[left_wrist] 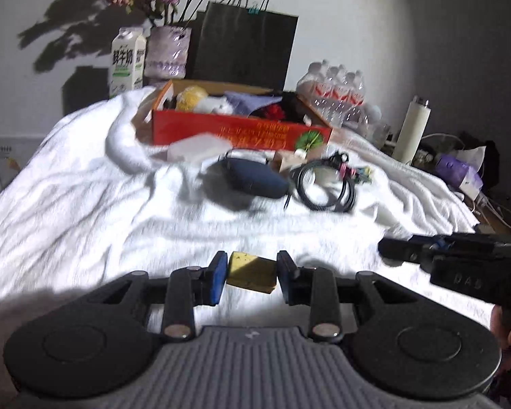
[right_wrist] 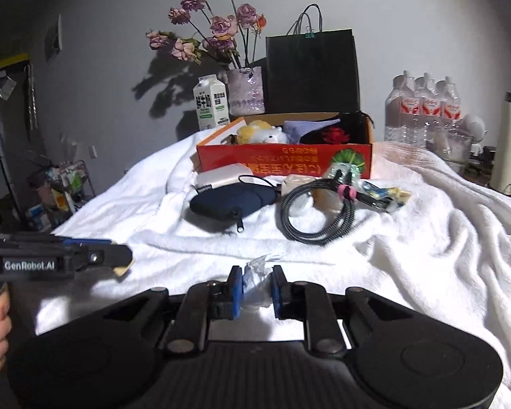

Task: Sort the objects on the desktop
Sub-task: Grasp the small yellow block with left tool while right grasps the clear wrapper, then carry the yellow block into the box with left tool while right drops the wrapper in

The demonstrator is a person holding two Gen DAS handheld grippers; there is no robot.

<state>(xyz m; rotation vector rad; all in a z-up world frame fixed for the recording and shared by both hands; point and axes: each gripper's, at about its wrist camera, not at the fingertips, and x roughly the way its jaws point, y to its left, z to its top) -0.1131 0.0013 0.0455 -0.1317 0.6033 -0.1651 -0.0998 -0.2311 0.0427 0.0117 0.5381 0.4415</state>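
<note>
Left wrist view shows your left gripper [left_wrist: 252,274] with its blue-padded fingers [left_wrist: 218,277] pressed on a small yellow block [left_wrist: 252,272], spongy-looking, boxy, with a darker speckled top; it hangs above the cloth, clear of it. Your right gripper [right_wrist: 254,283] has its fingers [right_wrist: 235,289] clamped on a crumpled wad of clear, crinkly plastic wrap [right_wrist: 255,279], pale and shapeless, bulging above the pads.

Under both lies a thick white towel-like blanket [right_wrist: 426,255], soft and deeply rumpled, draped over the tabletop. Farther back on it you have a navy fabric pouch [right_wrist: 231,202], oval, with a zip pull hanging off its near edge, and just to the right of it a coiled braided cable [right_wrist: 318,211], black flecked with grey, bound by a pink tie. Behind these stands an open red cardboard box [right_wrist: 282,162] with printed lettering, already holding a yellow-and-white plush toy [right_wrist: 260,133] and some dark and lilac fabric. Against the wall stand a milk carton [right_wrist: 210,102], a glass vase of dried roses [right_wrist: 246,90] and a matte black paper bag [right_wrist: 311,71].
</note>
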